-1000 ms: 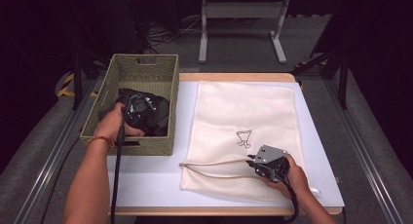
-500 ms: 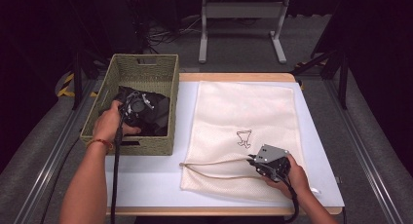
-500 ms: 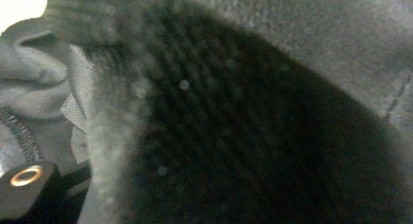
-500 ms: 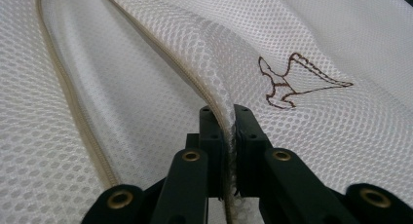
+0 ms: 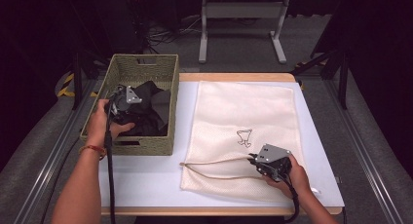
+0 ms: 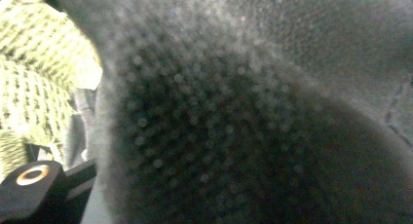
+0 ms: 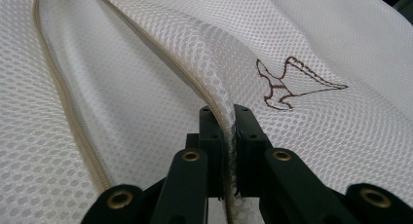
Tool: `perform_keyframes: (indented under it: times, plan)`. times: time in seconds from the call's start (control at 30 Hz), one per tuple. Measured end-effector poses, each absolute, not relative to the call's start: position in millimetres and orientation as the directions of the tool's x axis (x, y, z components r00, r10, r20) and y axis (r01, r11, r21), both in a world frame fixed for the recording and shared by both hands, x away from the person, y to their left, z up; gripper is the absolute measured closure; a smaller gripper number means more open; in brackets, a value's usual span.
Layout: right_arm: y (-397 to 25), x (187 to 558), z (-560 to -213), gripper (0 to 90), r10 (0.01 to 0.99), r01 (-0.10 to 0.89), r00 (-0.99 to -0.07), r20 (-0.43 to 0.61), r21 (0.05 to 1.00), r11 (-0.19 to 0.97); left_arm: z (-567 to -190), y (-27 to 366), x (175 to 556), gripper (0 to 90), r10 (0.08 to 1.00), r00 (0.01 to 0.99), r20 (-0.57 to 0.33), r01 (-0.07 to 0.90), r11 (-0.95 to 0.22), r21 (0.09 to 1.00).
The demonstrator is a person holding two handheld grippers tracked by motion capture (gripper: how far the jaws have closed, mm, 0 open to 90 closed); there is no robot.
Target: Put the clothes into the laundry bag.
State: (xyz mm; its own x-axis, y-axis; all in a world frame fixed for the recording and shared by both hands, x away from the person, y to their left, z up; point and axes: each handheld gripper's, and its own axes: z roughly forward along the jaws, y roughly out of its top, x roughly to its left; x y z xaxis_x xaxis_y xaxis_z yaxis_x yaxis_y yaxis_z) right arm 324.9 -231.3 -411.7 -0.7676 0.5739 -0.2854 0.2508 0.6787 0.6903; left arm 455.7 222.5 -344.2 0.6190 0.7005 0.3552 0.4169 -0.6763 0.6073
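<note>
High view: the left gripper (image 5: 122,101) sits in the woven basket (image 5: 146,68) on dark clothing (image 5: 151,112), at nine o'clock from the mesh bag (image 5: 243,117). The right gripper (image 5: 265,163) is at the bag's five o'clock edge.

Left gripper view: clothing (image 6: 253,117) covers the lens; I cannot tell how the jaws stand.

Right gripper view: jaws pinch the bag's zipper edge (image 7: 229,121); a brown embroidered emblem (image 7: 292,83) lies at one o'clock, with no readable writing.

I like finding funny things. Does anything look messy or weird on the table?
Nothing is spilled or broken. The white mesh bag lies flat, but its open zipper edge is pinched up into a ridge by the right gripper. The dark clothes sit crumpled in the woven basket, where the left gripper reaches.
</note>
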Motion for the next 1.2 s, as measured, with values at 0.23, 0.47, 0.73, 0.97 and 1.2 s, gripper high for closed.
perform_keyframes:
  times: [0.23,0.47,0.73,0.97,1.2]
  plan:
    - [-232,325,-410,85.4,0.585,0.245,-0.759,-0.285,0.708,0.662,-333,242,432,54.8,0.758,0.571,0.314,0.352,-0.572,0.741]
    - [-232,326,-404,85.6,0.599,0.238,-0.748,-0.285,0.727,0.644,-322,258,406,54.9,0.798,0.552,0.242,0.281,-0.451,0.847]
    - [-224,331,-394,85.8,0.598,0.228,-0.748,-0.288,0.735,0.639,-308,270,377,54.9,0.802,0.563,0.198,0.202,-0.366,0.909]
    - [-214,340,-388,86.0,0.580,0.218,-0.758,-0.297,0.724,0.655,-301,277,354,54.9,0.800,0.576,0.169,0.149,-0.306,0.940]
    - [-208,349,-377,86.1,0.607,0.233,-0.747,-0.270,0.749,0.620,-292,272,328,54.9,0.776,0.608,0.168,0.108,-0.291,0.951]
